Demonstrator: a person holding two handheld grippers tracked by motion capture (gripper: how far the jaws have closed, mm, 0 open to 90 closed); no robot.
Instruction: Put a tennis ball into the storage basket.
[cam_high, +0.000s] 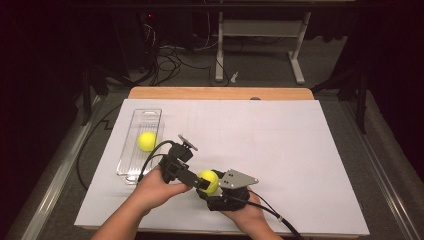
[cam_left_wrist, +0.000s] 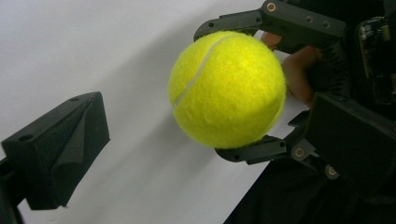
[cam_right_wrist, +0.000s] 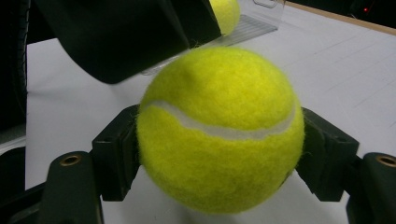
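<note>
One fuzzy yellow tennis ball (cam_high: 147, 141) already in the clear plastic tray (cam_high: 128, 165), far left. Second yellow tennis ball (cam_right_wrist: 219, 128) clamped in right gripper (cam_high: 212, 184), near centre; left gripper (cam_high: 200, 183) spread wide beside it, handover pending

A lab: paper-covered test table (cam_high: 280, 145), floor cables (cam_high: 170, 60).

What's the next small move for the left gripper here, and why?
Probably ease the left gripper forward so its open jaws straddle the tennis ball. The right gripper clamps that ball off the table, and the left jaws stand just beside it. A second tennis ball already lies in the clear tray.
</note>
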